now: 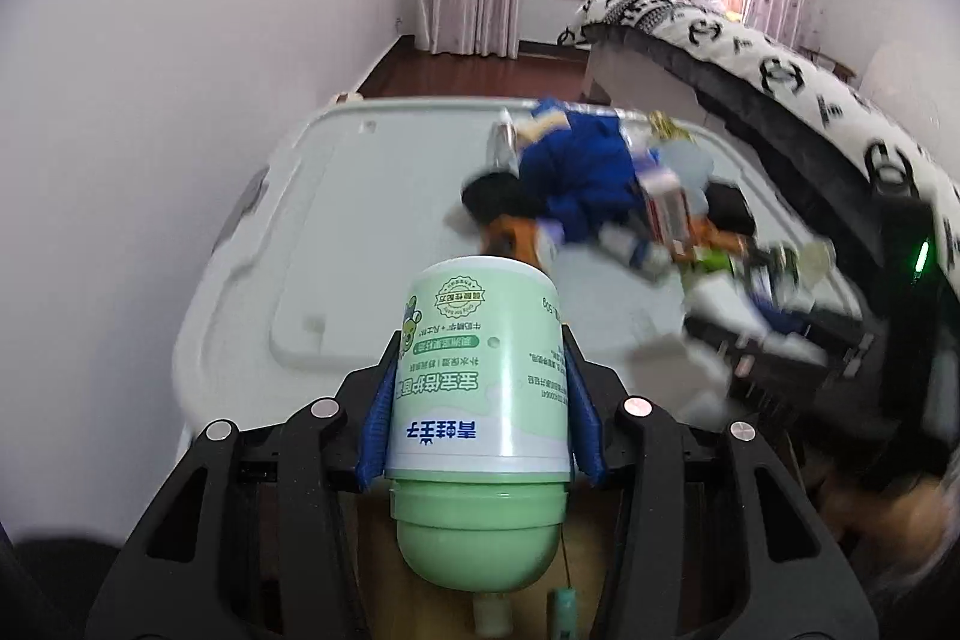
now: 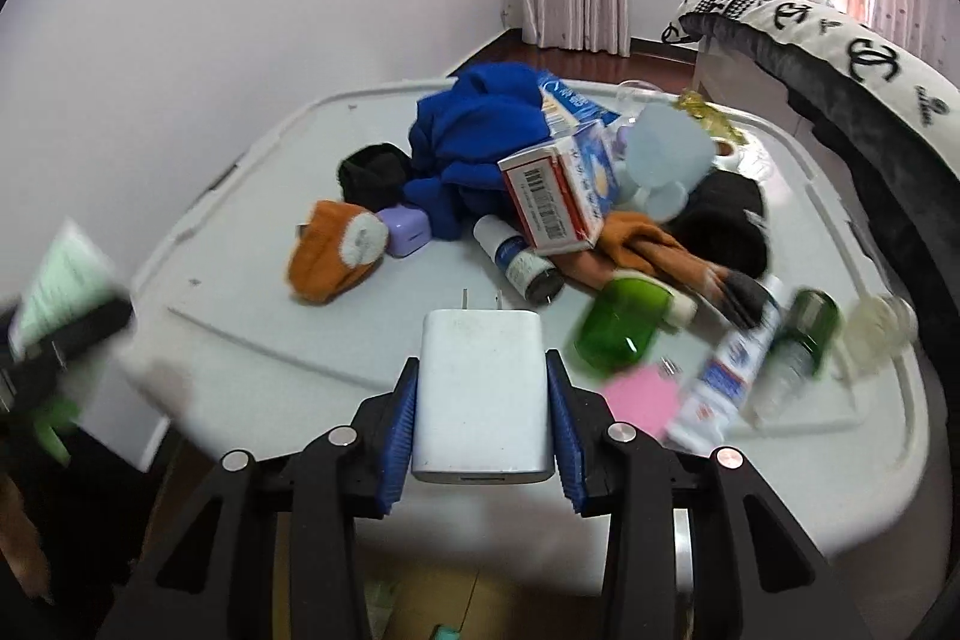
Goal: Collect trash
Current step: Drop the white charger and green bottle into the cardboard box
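Observation:
My left gripper (image 1: 480,370) is shut on a pale green cream bottle (image 1: 477,376), label upside down and cap toward the camera, held above the near edge of the white bin lid (image 1: 360,196). In the right wrist view my right gripper (image 2: 480,388) is shut on a white plug-in charger (image 2: 482,388), its prongs pointing away, above the white bin lid (image 2: 252,280). The left gripper with its green bottle (image 2: 60,274) shows blurred at the left edge of that view. On the lid lies a heap: blue cloth (image 2: 474,130), red-and-white box (image 2: 558,196), green bottle (image 2: 618,328), small white bottle (image 2: 516,262), tube (image 2: 732,364).
An orange sock (image 2: 336,256), a purple charger (image 2: 408,232), black cloths (image 2: 726,220), a light blue cup (image 2: 666,148), a pink card (image 2: 639,400) and a clear green bottle (image 2: 798,346) also lie there. A bed (image 2: 870,58) stands right; a cardboard box (image 1: 372,580) sits below.

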The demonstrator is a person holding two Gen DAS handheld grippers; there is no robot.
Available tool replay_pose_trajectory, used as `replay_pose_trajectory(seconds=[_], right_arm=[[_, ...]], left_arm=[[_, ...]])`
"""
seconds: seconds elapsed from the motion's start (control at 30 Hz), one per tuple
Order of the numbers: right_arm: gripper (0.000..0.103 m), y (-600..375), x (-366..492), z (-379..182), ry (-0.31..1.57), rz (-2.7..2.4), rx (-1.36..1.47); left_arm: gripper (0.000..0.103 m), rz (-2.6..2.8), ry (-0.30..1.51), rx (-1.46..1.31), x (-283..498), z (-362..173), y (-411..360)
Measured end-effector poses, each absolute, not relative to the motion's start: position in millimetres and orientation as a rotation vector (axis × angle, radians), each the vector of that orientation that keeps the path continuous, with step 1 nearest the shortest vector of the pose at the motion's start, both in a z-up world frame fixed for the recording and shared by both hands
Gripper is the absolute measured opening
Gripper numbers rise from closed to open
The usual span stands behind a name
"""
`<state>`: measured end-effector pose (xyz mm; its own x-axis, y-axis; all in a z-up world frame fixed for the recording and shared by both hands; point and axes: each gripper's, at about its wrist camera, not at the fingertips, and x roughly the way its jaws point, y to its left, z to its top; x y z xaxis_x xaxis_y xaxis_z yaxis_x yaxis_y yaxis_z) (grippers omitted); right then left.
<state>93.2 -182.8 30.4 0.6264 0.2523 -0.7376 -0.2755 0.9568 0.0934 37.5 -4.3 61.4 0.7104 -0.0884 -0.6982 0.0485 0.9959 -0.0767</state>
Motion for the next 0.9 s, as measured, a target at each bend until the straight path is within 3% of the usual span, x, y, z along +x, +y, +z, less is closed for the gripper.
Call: replay_pose_trajectory(seconds=[0.2,0.37,0.4,0.47,0.5,0.53,0.6,0.73,0.9], right_arm=[[0.039,-205.6,18.1,28.3,0.874,0.286,0.033],[0.040,-208.2,-10.5,-13.4,1.051,0.286,0.097],[0.040,-204.9,-8.7,-24.7,1.109,0.284,0.089],[0.057,-202.5,-4.1,-34.3,1.161,0.255,0.067],[0.073,-203.2,-2.9,-35.6,1.161,0.238,0.063],[0.076,-204.9,-2.1,-35.1,1.150,0.227,0.069],[0.075,-208.1,-0.6,-32.5,1.140,0.230,0.101],[0.065,-220.4,0.4,-15.5,1.057,0.222,0.177],[0.065,-241.8,35.1,8.0,0.957,0.164,0.238]], left_arm=[[0.047,-0.134,0.912,-0.045,-24.7,11.0,-24.9],[0.047,-0.185,1.078,0.010,-22.2,-19.7,-32.9],[0.054,-0.179,1.110,0.020,-18.9,-25.8,-34.5],[0.078,-0.173,1.177,0.052,-14.5,-38.7,-39.5],[0.080,-0.166,1.197,0.070,-13.8,-43.5,-41.3],[0.080,-0.172,1.208,0.076,-13.3,-45.7,-42.3],[0.080,-0.175,1.212,0.073,-12.6,-46.9,-41.6],[0.080,-0.159,1.223,0.036,-9.1,-50.3,-33.8],[0.080,-0.145,1.232,-0.050,0.5,-55.3,-20.7]])
